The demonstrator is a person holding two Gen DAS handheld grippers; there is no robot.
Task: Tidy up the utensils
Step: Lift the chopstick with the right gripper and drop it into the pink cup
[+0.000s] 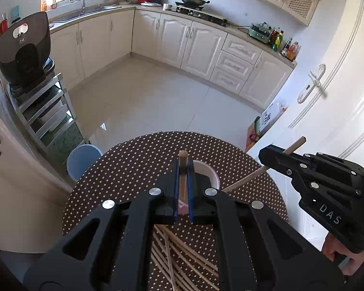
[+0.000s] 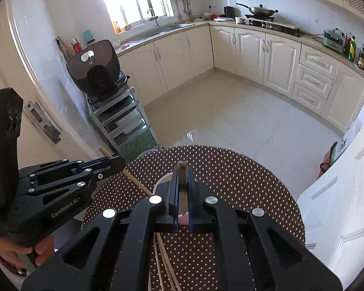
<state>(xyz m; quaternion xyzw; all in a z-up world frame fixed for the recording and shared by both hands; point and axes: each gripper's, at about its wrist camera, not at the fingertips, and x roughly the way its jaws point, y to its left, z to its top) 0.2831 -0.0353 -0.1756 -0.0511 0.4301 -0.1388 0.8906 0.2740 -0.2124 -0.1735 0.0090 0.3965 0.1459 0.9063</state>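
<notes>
My left gripper (image 1: 183, 167) is shut on a wooden chopstick (image 1: 182, 181), which stands up between its fingers above the dotted table (image 1: 133, 169). My right gripper (image 2: 182, 172) is shut on another wooden chopstick (image 2: 182, 189). Each gripper shows in the other's view: the right gripper (image 1: 267, 156) with its chopstick (image 1: 245, 180) slanting down toward a white holder (image 1: 210, 169), the left gripper (image 2: 119, 161) with its chopstick (image 2: 136, 181) slanting toward the same holder (image 2: 161, 181). A pile of loose chopsticks (image 1: 179, 254) lies on the table beneath the grippers; it also shows in the right wrist view (image 2: 165, 262).
The round table (image 2: 242, 181) has a brown polka-dot cloth. A blue stool (image 1: 81, 160) stands at its left. A metal rack (image 1: 43, 114) with a black cooker (image 1: 24, 48) is further left. A white door (image 1: 327, 84) is on the right. Kitchen counters line the far walls.
</notes>
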